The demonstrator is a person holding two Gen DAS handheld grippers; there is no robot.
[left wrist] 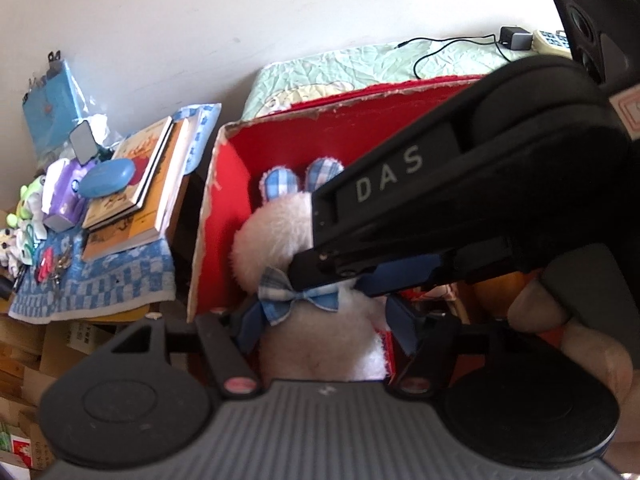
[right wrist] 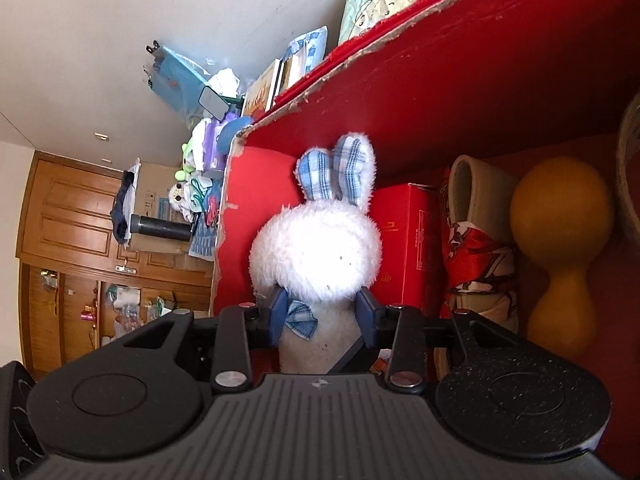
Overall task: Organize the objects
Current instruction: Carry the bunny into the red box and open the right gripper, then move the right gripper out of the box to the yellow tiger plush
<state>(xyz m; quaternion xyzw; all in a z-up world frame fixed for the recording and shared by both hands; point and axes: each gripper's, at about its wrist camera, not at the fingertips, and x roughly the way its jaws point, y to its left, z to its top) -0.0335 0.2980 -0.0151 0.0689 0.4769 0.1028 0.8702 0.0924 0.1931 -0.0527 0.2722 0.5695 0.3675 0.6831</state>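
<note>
White fluffy plush rabbit [right wrist: 316,248] with blue checked ears and bow: upright in the left corner of the red cardboard box [right wrist: 480,92]; judged light, soft, compressible; best taken at the neck; right gripper [right wrist: 320,314] and left gripper [left wrist: 320,320] both flank it, pad contact unclear

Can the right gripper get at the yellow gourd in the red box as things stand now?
Probably not directly. The right gripper has the white plush rabbit between its jaws, and the gourd lies off to one side, beyond a small red carton and a rolled red cloth. It must first back off the rabbit.
</note>
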